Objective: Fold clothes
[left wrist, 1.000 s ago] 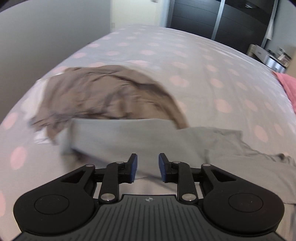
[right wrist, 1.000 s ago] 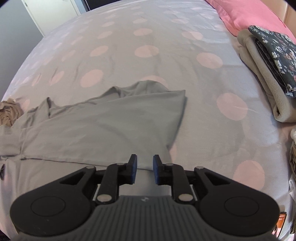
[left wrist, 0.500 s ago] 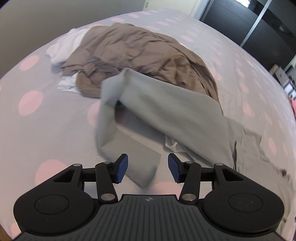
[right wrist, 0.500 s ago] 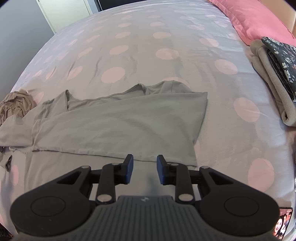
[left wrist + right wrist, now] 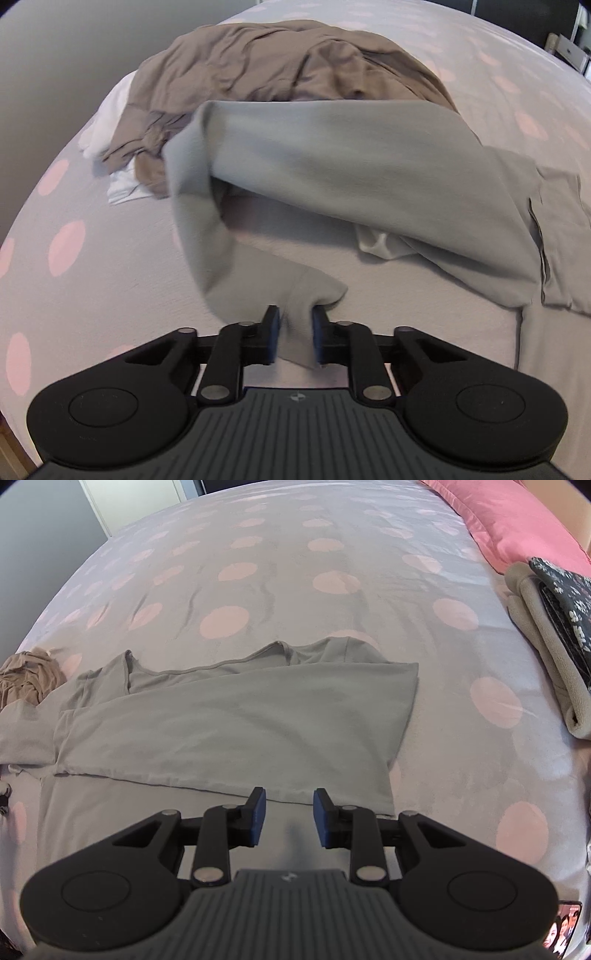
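A grey long-sleeved shirt (image 5: 236, 731) lies on the spotted bedsheet, its right side folded over the body. In the left wrist view its sleeve (image 5: 332, 177) arches up from the bed. My left gripper (image 5: 294, 332) is shut on the sleeve's cuff end and holds it lifted. My right gripper (image 5: 288, 818) is open and empty, just in front of the shirt's near folded edge.
A crumpled brown garment (image 5: 280, 62) lies on white cloth (image 5: 110, 122) beyond the sleeve, near the bed's left edge. Folded clothes (image 5: 546, 635) are stacked at the right, under a pink pillow (image 5: 517, 520). The spotted sheet (image 5: 295, 554) stretches beyond the shirt.
My left gripper has closed on the sleeve's cuff and lifted it. My right gripper has opened wider and stays at the shirt's near edge.
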Demonstrator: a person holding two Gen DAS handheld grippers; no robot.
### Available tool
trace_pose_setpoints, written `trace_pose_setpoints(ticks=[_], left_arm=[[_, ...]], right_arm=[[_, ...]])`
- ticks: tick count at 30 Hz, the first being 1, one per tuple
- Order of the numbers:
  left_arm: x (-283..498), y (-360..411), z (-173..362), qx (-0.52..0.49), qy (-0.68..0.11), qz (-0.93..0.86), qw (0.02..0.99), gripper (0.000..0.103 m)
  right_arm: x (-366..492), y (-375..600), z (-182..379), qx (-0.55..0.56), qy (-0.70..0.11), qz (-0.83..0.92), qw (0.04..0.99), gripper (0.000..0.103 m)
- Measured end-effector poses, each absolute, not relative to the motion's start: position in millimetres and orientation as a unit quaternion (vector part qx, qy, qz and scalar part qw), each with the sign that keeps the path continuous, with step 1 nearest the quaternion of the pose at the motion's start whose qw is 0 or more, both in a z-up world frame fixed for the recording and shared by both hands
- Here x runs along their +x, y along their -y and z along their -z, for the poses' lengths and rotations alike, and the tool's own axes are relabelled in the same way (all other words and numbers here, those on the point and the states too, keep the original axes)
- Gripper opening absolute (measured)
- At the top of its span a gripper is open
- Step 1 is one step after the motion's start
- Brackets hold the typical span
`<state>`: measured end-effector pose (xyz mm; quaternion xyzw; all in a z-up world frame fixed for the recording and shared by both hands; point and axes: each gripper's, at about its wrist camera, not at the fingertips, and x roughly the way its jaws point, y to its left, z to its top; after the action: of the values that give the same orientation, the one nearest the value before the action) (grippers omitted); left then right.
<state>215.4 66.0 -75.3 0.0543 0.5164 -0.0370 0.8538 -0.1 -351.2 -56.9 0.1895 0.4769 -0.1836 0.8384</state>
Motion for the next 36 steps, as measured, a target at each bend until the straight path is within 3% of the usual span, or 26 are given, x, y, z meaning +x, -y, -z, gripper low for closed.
trace_pose_setpoints(ticks=[6,12,18,25,36], left_arm=[[198.5,-78.8,2.3,-0.006,-0.440,0.088,0.894,0.006],[170.5,-81.6,-88.9,-0.076,-0.307,0.179,0.932,0.006],[154.2,-50.4,-139.0,-0.119,-0.238,0.309,0.913,0.006],[144.0,41.7,-138.4,-0.107,-0.269,0.410,0.865,0.006],[120.4,187.1,-75.8,0.000,-0.346,0.503,0.792,0.006]], right_arm=[[0.2,350.4,56.5,0.186,-0.475,0.185,0.840,0.031],[1.7,350.0,56.2,0.187,-0.474,0.184,0.841,0.031],[1.4,347.1,51.4,0.181,-0.466,0.178,0.848,0.033],[-4.7,356.6,46.7,0.197,-0.457,0.185,0.847,0.033],[-18.9,380.1,38.0,0.236,-0.443,0.197,0.843,0.033]])
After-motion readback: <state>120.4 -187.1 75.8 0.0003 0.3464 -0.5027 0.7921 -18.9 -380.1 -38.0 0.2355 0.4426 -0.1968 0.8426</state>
